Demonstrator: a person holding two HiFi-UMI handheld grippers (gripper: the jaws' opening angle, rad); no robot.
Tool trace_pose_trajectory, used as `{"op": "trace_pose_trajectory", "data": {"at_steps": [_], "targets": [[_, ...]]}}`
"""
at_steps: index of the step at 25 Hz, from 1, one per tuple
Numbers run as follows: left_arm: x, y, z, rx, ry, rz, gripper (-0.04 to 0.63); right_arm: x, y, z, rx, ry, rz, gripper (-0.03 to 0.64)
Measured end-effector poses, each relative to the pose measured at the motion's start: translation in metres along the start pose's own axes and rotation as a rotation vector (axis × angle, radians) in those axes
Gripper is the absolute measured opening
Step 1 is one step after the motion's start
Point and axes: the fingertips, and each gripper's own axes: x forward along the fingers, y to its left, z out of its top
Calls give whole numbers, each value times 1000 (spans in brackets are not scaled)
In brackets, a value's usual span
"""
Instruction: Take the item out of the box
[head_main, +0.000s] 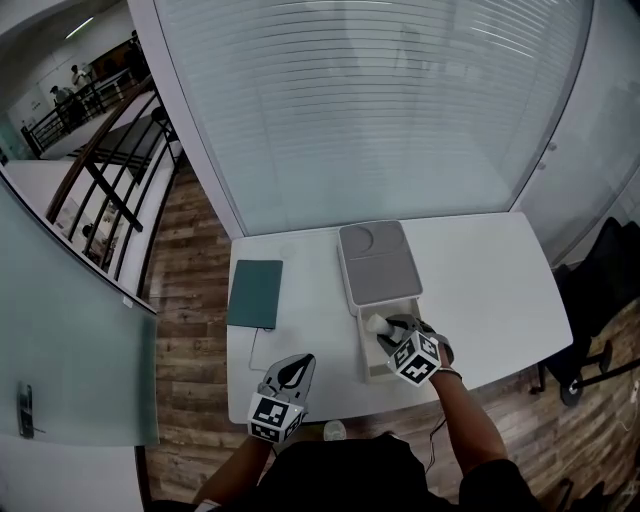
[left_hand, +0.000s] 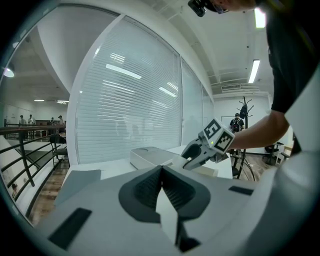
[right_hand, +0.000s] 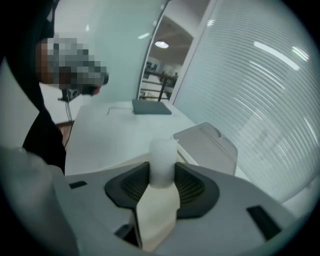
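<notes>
Item held over the open box (head_main: 379, 270)
The right gripper (head_main: 389, 331) has its jaws clenched on the white item (right_hand: 163, 159); the left gripper (left_hand: 161, 171) has its jaws pressed together, empty, above the desk (head_main: 485, 275).

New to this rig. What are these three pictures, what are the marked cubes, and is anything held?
No robot: a person holds a two-jaw gripper in each hand; the marked cubes are parts of them. The head view looks down from the person's head; the other two cameras ride on the grippers, looking along the jaws. On the white table lie a dark green folder and an open white box, lid folded back. The right gripper clamps a white cylinder over the box. The left gripper is shut and empty.
</notes>
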Motion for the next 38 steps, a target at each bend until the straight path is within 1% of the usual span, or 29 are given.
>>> {"op": "trace_pose_trajectory", "data": {"at_steps": [2, 4, 6, 8, 15, 18, 20, 23, 27, 32, 38], "targets": [[1, 1, 3, 6, -2, 6, 12, -19, -11, 13, 127, -119, -33, 163], [1, 2, 6, -14, -14, 21, 11, -39, -22, 23, 194, -212, -72, 163], [1, 2, 12, -50, -36, 39, 11, -58, -27, 31, 230, -277, -105, 163], [1, -1, 17, -67, -52, 51, 12, -74, -30, 39, 265, -341, -129, 163], [9, -20, 30, -86, -73, 80, 12, -134, -43, 54, 425, -582, -220, 163], [13, -29, 31, -91, -77, 86, 11, -159, -48, 56, 494, -666, -260, 163], [16, -36, 33, -87, -83, 87, 11, -176, -49, 56, 523, -713, -284, 163], [20, -45, 40, -82, -99, 89, 12, -194, -50, 50, 540, -769, -313, 163], [26, -58, 49, -74, -113, 85, 11, -215, -52, 45, 540, -805, -342, 163], [30, -73, 52, -58, -117, 89, 12, -224, -50, 40, 506, -806, -356, 161], [29, -81, 51, -52, -113, 105, 12, -228, -48, 35, 489, -803, -342, 160]]}}
